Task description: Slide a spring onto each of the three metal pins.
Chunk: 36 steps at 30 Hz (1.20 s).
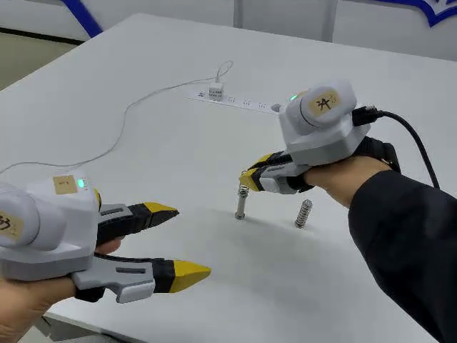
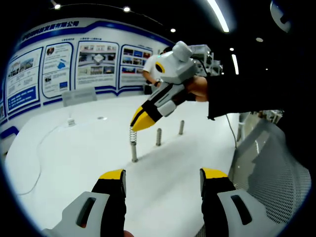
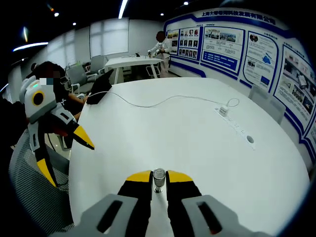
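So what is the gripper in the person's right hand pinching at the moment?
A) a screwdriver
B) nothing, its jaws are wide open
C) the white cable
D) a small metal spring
D: the right gripper has its yellow-tipped jaws closed on a small coiled spring, held at the top of an upright metal pin on the white table.

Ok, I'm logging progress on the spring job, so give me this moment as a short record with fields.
right gripper: shut on a spring at the top of a metal pin
left gripper: open, empty, apart from the pins
second pin: second spring already on it
third pin: upright, too small to tell if sprung
surface: white table
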Each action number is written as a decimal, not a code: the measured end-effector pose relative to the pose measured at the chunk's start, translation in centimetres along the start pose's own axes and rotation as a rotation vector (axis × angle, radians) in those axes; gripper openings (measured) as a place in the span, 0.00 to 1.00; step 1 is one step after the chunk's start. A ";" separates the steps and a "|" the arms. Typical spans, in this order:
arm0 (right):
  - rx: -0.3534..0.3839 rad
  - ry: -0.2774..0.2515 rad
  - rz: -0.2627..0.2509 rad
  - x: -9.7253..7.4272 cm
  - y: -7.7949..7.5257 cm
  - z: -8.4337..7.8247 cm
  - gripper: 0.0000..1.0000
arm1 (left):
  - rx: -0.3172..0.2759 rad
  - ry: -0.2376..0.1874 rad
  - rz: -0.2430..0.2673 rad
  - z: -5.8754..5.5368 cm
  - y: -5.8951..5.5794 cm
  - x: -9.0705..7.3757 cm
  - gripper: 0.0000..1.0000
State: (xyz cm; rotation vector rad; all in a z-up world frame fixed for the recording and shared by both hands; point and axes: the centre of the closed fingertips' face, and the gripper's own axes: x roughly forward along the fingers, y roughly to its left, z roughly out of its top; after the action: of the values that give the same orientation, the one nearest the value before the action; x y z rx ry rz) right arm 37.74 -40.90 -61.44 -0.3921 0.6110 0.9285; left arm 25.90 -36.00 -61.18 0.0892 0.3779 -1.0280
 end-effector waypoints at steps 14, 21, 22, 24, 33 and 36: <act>0.035 0.046 0.011 1.7 0.2 -2.2 0.12 | -0.008 0.007 0.000 -0.3 0.1 0.0 0.62; 0.046 0.067 0.016 2.4 0.4 -3.1 0.12 | -0.012 0.013 0.001 -0.4 0.1 0.0 0.62; 0.048 0.069 0.017 2.5 0.4 -3.2 0.12 | -0.013 0.014 0.002 -0.4 0.1 0.0 0.62; 0.051 0.074 0.018 2.7 0.4 -3.5 0.12 | -0.014 0.016 0.003 -0.5 0.1 0.0 0.62; 0.059 0.083 0.020 3.1 0.1 -4.1 0.12 | -0.015 0.023 0.001 -0.6 0.1 0.1 0.62; 0.061 0.085 0.017 3.0 0.1 -4.4 0.12 | -0.015 0.023 0.000 -0.6 0.0 0.2 0.62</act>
State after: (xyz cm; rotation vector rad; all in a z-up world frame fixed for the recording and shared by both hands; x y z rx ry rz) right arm 37.66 -41.45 -66.69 -0.3731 0.7195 0.9112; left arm 25.87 -35.99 -61.79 0.0872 0.4065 -1.0250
